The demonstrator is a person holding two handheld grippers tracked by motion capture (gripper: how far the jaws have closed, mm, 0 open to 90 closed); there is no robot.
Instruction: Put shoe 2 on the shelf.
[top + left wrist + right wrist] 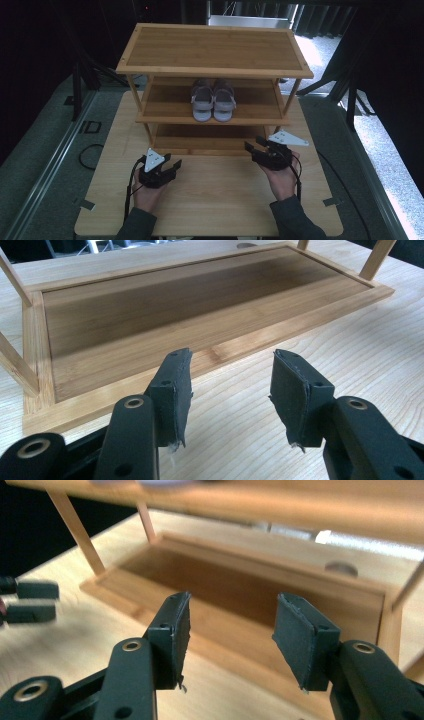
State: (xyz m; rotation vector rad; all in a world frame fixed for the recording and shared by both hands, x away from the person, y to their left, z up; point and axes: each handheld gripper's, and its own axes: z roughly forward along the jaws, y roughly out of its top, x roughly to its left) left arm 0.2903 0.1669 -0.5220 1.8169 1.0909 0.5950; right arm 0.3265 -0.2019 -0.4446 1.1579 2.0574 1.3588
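A bamboo shoe rack (215, 47) with three shelves stands at the back of the wooden table (215, 200). A pair of pale grey sandals (213, 101) sits side by side on its middle shelf. My left gripper (172, 164) is low over the table in front of the rack's left end, open with nothing between its jaws. The left gripper view has the jaws (232, 357) wide apart, facing the bare bottom shelf (175, 305). My right gripper (253, 144) is open and empty at the rack's right front corner. Its jaws (233, 600) point into the bottom shelf (225, 585).
Thin rack posts (75, 532) rise at the shelf corners. The left gripper's jaws (30, 602) appear blurred at the left edge of the right gripper view. Dark floor, rails and cables (90, 150) surround the table. A broad strip of bare tabletop lies in front of the rack.
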